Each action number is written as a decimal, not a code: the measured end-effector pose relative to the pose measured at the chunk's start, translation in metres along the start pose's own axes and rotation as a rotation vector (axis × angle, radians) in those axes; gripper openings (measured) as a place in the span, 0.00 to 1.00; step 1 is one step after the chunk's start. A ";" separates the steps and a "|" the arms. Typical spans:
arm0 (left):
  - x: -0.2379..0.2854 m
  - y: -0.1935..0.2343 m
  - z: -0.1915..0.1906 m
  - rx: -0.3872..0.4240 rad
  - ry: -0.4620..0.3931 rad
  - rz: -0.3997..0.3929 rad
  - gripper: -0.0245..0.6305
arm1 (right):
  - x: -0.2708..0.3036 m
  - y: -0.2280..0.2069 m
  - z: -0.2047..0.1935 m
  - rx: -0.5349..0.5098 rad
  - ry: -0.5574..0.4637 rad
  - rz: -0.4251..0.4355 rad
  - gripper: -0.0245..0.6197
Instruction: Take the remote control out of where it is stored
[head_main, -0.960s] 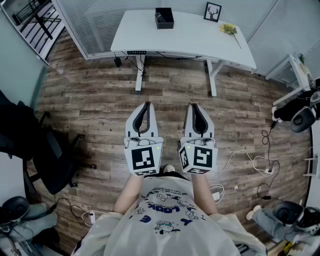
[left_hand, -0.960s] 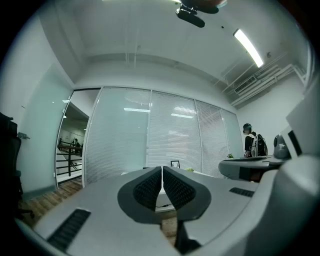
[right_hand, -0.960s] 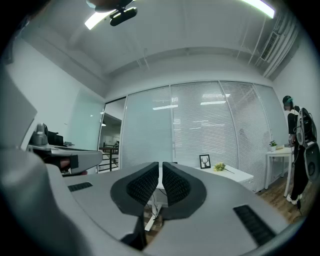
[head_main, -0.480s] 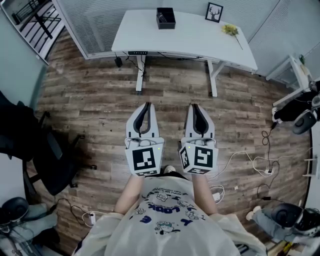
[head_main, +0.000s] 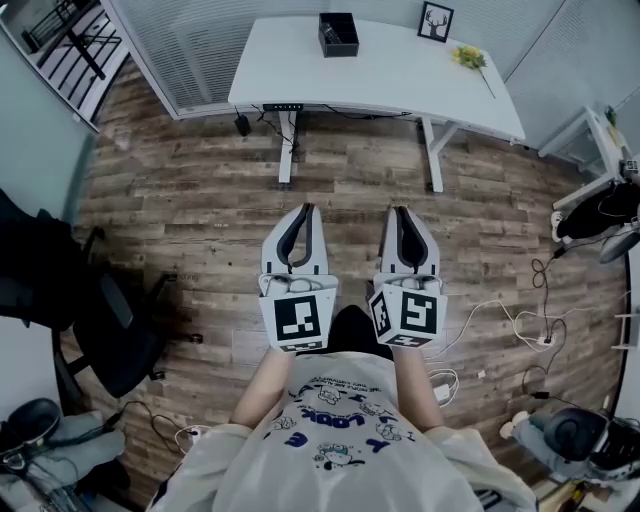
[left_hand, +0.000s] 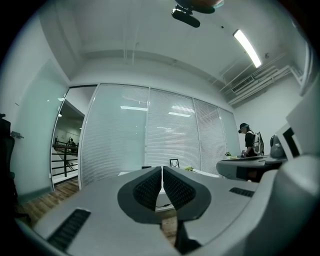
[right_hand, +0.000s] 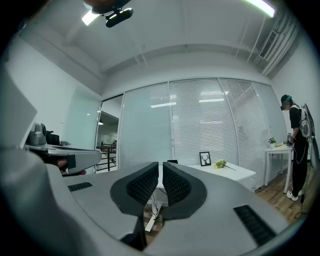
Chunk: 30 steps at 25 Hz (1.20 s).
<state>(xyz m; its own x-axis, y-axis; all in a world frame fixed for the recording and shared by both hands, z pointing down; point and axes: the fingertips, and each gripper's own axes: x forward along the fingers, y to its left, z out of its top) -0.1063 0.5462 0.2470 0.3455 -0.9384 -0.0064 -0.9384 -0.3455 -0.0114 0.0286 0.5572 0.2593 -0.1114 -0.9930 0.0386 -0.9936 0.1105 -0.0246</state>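
Observation:
No remote control shows in any view. A black open box (head_main: 338, 34) stands at the back of the white desk (head_main: 300, 75), far ahead of me. My left gripper (head_main: 303, 209) and right gripper (head_main: 399, 211) are held side by side over the wood floor, pointing toward the desk. Both are shut with nothing between the jaws. In the left gripper view the left gripper (left_hand: 162, 171) has its ribbed pads pressed together. The right gripper (right_hand: 161, 166) looks the same in the right gripper view, with the desk (right_hand: 235, 172) beyond it.
A framed picture (head_main: 435, 21) and yellow flowers (head_main: 468, 57) sit on the desk. A black office chair (head_main: 110, 325) stands at the left. Cables (head_main: 520, 328) lie on the floor at the right, near a white side table (head_main: 598, 140). A person (right_hand: 298, 145) stands by it.
The whole view has shifted a little, with the desk and both grippers sitting slightly further right in the head view. Both grippers stay shut and side by side.

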 end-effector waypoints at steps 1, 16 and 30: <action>0.004 0.001 0.000 -0.006 -0.001 0.000 0.07 | 0.004 -0.001 0.000 0.000 0.002 0.000 0.11; 0.129 0.021 -0.010 -0.018 0.012 0.054 0.07 | 0.133 -0.045 -0.004 0.020 0.030 0.052 0.11; 0.288 0.034 -0.015 -0.008 0.043 0.129 0.07 | 0.290 -0.116 0.004 0.044 0.037 0.122 0.11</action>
<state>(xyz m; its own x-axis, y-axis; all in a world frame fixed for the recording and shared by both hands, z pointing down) -0.0385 0.2644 0.2596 0.2217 -0.9745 0.0357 -0.9750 -0.2220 -0.0052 0.1113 0.2563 0.2688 -0.2330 -0.9700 0.0696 -0.9708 0.2278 -0.0748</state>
